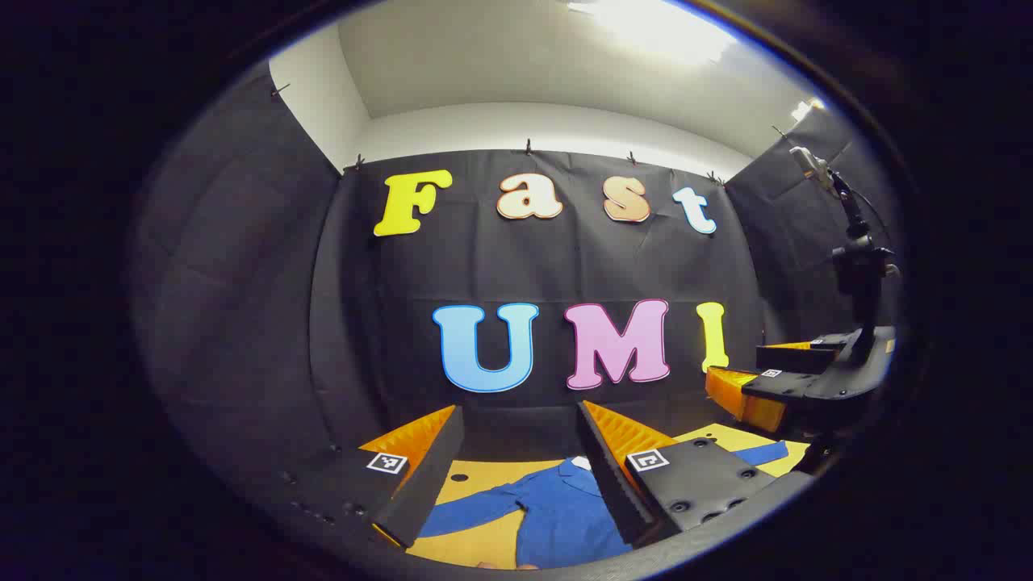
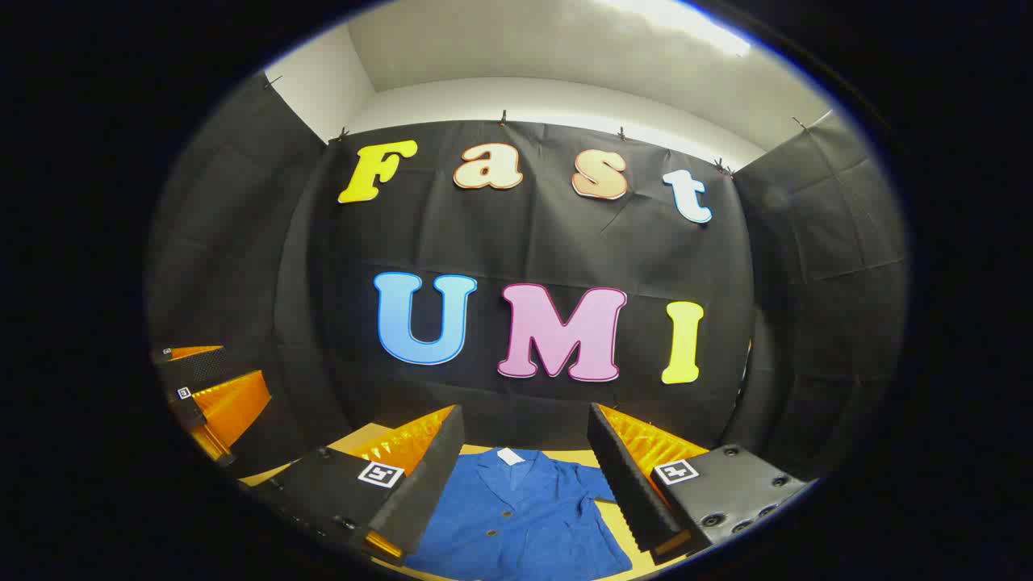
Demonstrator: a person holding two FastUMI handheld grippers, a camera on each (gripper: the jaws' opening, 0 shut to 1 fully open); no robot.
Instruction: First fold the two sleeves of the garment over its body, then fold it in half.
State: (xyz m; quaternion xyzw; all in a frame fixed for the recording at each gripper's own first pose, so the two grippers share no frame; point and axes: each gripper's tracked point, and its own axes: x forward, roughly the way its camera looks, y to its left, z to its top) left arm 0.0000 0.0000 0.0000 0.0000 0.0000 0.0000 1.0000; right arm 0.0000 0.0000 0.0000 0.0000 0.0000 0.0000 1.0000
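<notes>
Blue garment (image 2: 516,516) flat; claws seemingly apart.

Right gripper (image 2: 524,476) spread wide above the flat blue garment (image 2: 524,524).

Black cloth walls (image 2: 533,242), white ceiling (image 1: 516,64), bright ceiling light (image 1: 654,24).

From my station both feeds are sharp in the middle, with no motion blur. Light comes from above: a ceiling fixture (image 1: 654,28) blows out to white glare in the left gripper view, and a bright strip (image 2: 678,20) does the same in the right gripper view. The black cloth walls stay dim and matte. The fisheye bends straight lines hard toward the edges, where things darken and soften. The blue garment (image 2: 516,516) reads evenly lit, shadowed only lightly near my fingers (image 2: 646,468).
</notes>
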